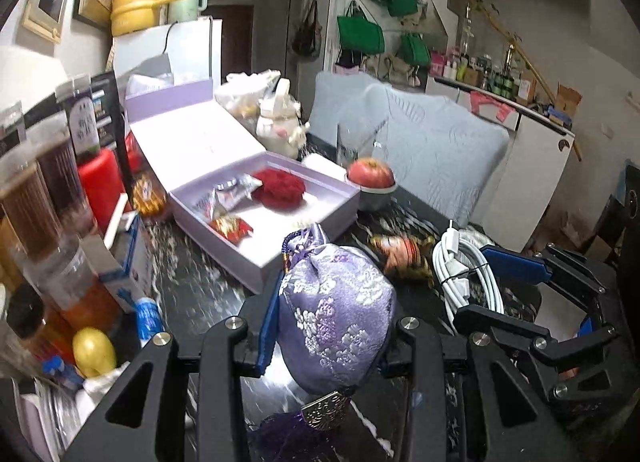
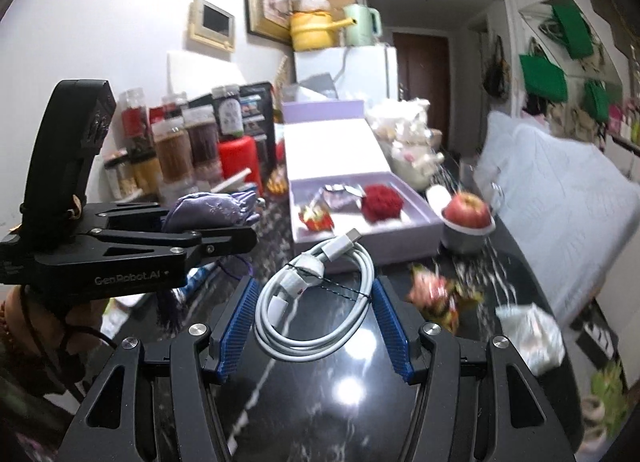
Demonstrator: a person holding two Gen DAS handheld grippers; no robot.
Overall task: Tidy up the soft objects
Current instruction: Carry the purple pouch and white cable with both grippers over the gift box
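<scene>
While both loads hang above the dark table [image 2: 352, 382] short of the lilac box [image 1: 320, 217], the left gripper [image 1: 328, 326], clamped tight on the purple sachet [image 1: 336, 318], could snag its tassel; the right gripper [image 2: 314, 314], part-open around the coiled white cable [image 2: 316, 302], may let loops slip.

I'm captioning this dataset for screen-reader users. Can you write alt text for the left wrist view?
The left gripper holds a lilac floral brocade pouch between its blue-padded fingers above a dark marble-patterned table. Behind lies an open lavender gift box holding a red crocheted flower; at right, the right gripper grips a coiled white cable.
</scene>
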